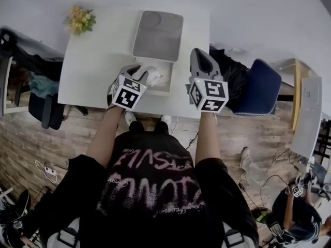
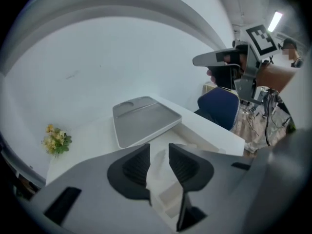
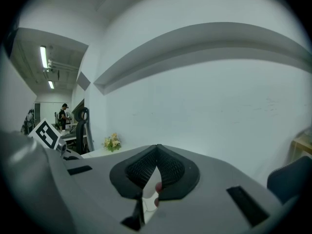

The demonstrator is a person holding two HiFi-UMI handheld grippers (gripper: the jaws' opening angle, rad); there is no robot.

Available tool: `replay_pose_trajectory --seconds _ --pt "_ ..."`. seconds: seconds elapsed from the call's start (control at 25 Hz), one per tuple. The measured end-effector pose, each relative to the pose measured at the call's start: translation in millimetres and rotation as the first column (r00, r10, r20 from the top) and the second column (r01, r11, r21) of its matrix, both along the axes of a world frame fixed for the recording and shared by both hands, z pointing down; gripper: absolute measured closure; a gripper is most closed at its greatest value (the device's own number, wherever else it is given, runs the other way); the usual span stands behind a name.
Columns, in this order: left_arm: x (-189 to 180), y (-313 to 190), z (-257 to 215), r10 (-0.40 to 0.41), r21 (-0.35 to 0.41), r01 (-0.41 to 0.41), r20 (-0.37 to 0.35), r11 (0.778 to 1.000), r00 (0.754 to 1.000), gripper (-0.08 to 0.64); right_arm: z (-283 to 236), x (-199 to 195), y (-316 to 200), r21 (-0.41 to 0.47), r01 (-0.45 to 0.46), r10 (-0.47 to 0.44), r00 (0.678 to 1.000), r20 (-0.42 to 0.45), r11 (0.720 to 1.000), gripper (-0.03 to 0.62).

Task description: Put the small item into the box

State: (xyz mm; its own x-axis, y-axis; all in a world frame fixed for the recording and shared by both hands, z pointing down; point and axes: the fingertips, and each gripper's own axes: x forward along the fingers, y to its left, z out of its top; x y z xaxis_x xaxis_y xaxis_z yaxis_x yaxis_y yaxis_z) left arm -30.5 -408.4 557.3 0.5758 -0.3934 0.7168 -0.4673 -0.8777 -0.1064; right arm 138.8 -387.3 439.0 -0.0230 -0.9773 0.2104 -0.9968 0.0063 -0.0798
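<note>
Left gripper (image 2: 159, 160) holds its two black ribbed jaws apart and they clamp nothing. Through the gap only white shows, which looks like the inside of the box. It hangs tilted downward over the near left part of the white rectangular box (image 1: 160, 91). The right gripper (image 3: 157, 150) has its jaw tips closed together with nothing between them. It points almost level toward the pale wall (image 1: 248, 14) and hangs over the right edge of the white rectangular table (image 1: 98, 61), close to the near right corner.

The small white rounded item (image 1: 156, 79) seems to lie inside the box, just right of the left gripper's tips. The grey flat lid (image 1: 158, 35) is opened to the far side and reaches nearly to the far edge of the table. Left of the box the tabletop is wide and bare, up to the small bunch of yellow flowers (image 1: 80, 19) at the far left corner. Right of the box only a narrow strip remains before the table edge, and beyond it stands a blue padded chair (image 1: 261, 89). The near edge of the table runs under both grippers, with the brown wooden floor (image 1: 62, 138) below it.
</note>
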Motion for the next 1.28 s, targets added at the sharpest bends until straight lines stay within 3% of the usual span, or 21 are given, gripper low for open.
replay_pose_trajectory --seconds 0.36,0.76,1.04,1.28 --pt "-5.3 -23.8 -52.1 -0.062 0.133 0.079 -0.13 0.988 0.99 0.554 -17.7 -1.6 4.7 0.021 -0.028 0.028 0.999 -0.034 0.999 0.583" --pt "-7.2 -48.9 -106.3 -0.105 0.148 0.151 -0.281 0.977 0.954 0.558 -35.7 1.8 4.2 0.046 -0.057 0.06 0.997 -0.058 0.997 0.583" --pt "-10.9 -63.9 -150.4 -0.12 0.16 0.195 -0.39 0.968 0.913 0.558 -49.1 3.6 -1.8 0.059 -0.064 0.068 0.996 -0.058 0.996 0.583" --pt "-18.0 -70.3 -177.5 -0.112 0.208 0.217 -0.422 0.954 0.899 0.558 -55.5 1.5 -6.1 0.069 -0.06 0.064 0.996 -0.061 0.996 0.583"
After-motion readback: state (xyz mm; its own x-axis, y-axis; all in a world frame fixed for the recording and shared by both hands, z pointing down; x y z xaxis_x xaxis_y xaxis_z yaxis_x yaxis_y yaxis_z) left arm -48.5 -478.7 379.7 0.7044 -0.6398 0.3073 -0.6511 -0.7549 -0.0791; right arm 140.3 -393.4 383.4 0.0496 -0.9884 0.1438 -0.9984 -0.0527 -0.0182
